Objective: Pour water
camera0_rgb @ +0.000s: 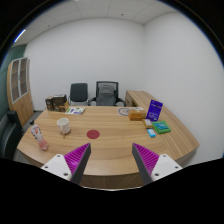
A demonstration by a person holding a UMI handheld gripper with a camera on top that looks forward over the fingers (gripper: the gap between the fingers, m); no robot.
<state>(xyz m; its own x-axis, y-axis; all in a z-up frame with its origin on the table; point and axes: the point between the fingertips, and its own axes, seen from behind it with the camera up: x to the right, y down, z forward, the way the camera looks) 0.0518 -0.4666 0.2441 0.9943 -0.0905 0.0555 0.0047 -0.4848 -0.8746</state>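
Gripper (110, 160) stood spread and empty, low in frame; approach should square on cup (64, 126), centre-left on counter (120, 142).

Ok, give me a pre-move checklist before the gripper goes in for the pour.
1. Gripper open with nothing between the fingers: ok.
2. Cup upright on the wooden table: ok.
3. Straight path from the fingers to the cup free of things: ok.
4. Red coaster bare, lying apart from the cup: ok.
5. Water in the cup: cannot tell.
6. Bottle by the table's near end upright: ok.
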